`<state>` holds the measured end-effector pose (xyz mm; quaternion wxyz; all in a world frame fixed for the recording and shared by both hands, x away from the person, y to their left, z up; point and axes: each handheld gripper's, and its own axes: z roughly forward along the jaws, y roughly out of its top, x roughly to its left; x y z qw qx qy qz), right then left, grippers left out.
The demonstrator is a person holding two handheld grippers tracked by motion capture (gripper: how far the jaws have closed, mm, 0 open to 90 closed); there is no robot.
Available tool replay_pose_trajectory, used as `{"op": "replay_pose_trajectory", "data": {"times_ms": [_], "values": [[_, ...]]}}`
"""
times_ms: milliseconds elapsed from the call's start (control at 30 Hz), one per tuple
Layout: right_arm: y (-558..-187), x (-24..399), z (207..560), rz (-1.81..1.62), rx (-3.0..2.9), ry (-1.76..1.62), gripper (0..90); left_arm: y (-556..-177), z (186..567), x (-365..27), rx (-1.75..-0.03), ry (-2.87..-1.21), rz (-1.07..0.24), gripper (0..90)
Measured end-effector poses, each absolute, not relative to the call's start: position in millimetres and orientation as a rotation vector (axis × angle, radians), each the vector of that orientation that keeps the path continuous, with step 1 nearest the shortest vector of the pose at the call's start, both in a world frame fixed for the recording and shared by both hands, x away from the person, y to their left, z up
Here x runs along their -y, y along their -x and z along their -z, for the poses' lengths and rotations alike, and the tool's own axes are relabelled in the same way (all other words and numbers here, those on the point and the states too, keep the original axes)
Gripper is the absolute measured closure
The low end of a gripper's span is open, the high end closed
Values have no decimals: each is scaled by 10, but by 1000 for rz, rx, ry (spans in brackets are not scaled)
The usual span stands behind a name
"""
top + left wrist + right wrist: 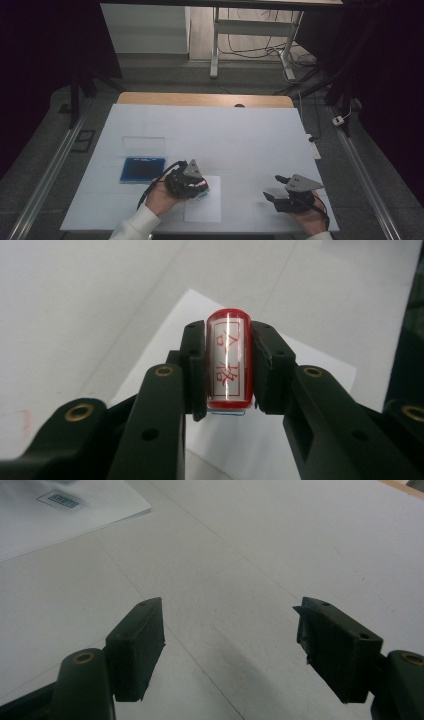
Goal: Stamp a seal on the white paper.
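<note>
My left gripper (200, 190) (228, 335) is shut on a small stamp (228, 362), its red rubber face with red characters turned toward the left gripper view's camera. It hovers over a white sheet of paper (205, 210) (320, 370) near the table's front edge. A small blue rectangular print (59, 500) lies on that sheet (75, 520). To the right, my right gripper (274, 187) (230, 645) sits low over the white table top, open, with nothing between its fingers.
A blue ink pad case (142, 169) lies left of the sheet, its clear lid (144, 146) folded open behind it. The white table cover (225, 130) stretches back to a wooden edge (205, 99). Beyond it are a desk frame and cables on the floor.
</note>
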<state>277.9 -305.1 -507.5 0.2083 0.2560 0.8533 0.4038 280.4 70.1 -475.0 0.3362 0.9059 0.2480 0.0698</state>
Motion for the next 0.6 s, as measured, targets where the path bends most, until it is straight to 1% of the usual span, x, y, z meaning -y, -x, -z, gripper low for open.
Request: {"op": "replay_pose_trajectory", "data": {"times_ms": [167,600], "values": [[-2781,3049,5076,-1125,-2374,-711,264,-2807,4656,-811,-664,-2297,-161,701],[-2778,3045,5078,-1126,-2374,-710,265,-2782,4574,-926,-672,-2274,-161,700]]}}
